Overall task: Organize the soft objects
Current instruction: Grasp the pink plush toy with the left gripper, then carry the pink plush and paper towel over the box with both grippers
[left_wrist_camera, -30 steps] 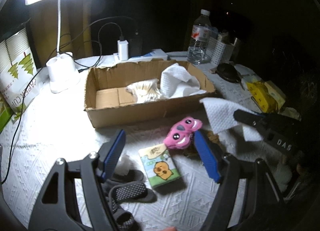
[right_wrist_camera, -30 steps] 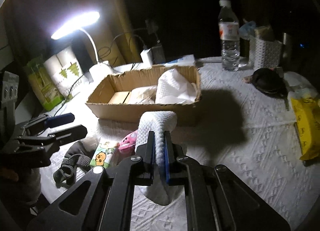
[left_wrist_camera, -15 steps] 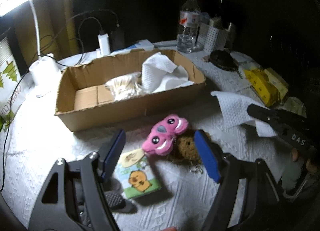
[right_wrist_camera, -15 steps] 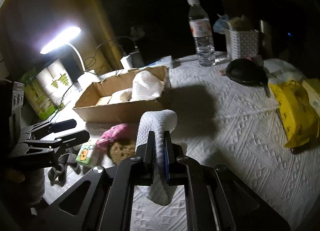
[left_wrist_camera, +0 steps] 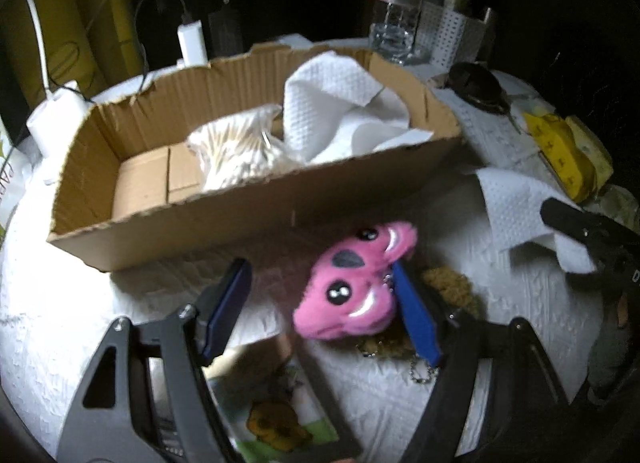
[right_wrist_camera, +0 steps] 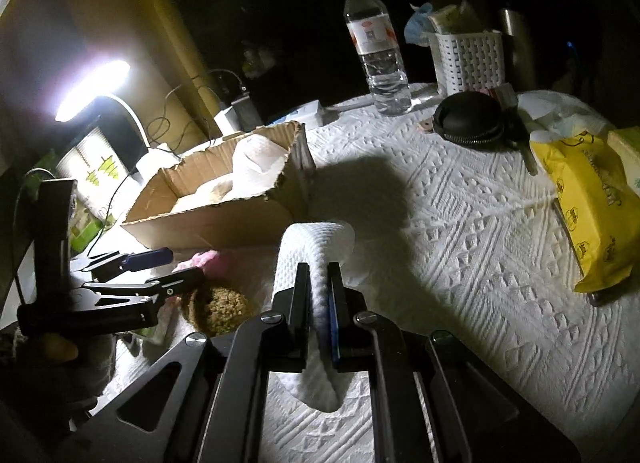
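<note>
My left gripper (left_wrist_camera: 320,295) is open over the white tablecloth, just in front of the cardboard box (left_wrist_camera: 248,215). A pink plush toy (left_wrist_camera: 352,287) lies between its fingers, against the right blue pad (left_wrist_camera: 416,319). A brown fuzzy ball (left_wrist_camera: 452,287) lies behind that pad. My right gripper (right_wrist_camera: 318,287) is shut on a white paper towel (right_wrist_camera: 316,251), held above the table to the right of the box (right_wrist_camera: 224,215). The box holds a paper towel (left_wrist_camera: 340,111) and a bag of cotton swabs (left_wrist_camera: 236,151).
A tissue pack (left_wrist_camera: 272,411) with a cartoon print lies under my left gripper. A water bottle (right_wrist_camera: 376,47), white basket (right_wrist_camera: 468,59), black round case (right_wrist_camera: 468,119) and yellow packet (right_wrist_camera: 592,199) stand at the back and right. A desk lamp (right_wrist_camera: 92,87) shines at left.
My left gripper has moved forward and right, so the pink plush now lies between its fingers. My right gripper has kept hold of the paper towel and swung a little right.
</note>
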`<state>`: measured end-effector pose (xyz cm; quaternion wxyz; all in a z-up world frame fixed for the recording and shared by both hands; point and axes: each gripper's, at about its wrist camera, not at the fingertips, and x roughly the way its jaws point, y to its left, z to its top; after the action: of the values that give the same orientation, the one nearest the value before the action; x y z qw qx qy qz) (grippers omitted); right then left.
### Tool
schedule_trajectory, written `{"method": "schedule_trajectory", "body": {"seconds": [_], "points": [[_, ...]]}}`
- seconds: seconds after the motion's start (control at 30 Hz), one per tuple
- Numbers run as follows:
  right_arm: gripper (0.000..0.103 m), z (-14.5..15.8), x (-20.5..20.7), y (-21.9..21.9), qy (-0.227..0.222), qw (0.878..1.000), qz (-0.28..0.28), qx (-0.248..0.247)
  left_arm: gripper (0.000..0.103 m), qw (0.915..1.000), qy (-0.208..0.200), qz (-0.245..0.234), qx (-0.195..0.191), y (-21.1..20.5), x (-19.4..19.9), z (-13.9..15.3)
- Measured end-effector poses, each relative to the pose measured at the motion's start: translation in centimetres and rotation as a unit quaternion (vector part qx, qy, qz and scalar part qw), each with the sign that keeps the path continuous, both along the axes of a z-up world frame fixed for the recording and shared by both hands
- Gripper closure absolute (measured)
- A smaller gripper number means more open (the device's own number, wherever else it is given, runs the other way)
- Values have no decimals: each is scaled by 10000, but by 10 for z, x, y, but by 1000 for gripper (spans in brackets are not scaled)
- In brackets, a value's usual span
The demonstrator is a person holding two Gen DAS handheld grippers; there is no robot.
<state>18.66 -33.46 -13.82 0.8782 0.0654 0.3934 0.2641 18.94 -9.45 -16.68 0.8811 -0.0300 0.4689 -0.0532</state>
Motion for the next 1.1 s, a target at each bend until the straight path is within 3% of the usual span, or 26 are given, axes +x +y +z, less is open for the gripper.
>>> {"method": "schedule_trajectory", "body": {"seconds": [0.17, 0.23, 0.33, 0.6, 1.1], "points": [[95, -1, 3, 1, 32, 10000, -5, -29, 31, 9999, -55, -103, -120, -1, 3, -4], [95, -1, 2, 3, 26, 10000, -9, -41, 49, 9994, -17, -216, -259, -1, 3, -5], [95, 2, 2, 5, -4, 10000, -8, -61, 63, 9988, -43, -416, -262, -6, 0, -3], [95, 17, -8, 13, -163, 9998, 28, -116, 65, 9974, -299, -568, -340, -5, -17, 15], [95, 46, -30, 44, -459, 9985, 231, -211, 65, 9944, -910, -342, -408, 32, -54, 58]]}}
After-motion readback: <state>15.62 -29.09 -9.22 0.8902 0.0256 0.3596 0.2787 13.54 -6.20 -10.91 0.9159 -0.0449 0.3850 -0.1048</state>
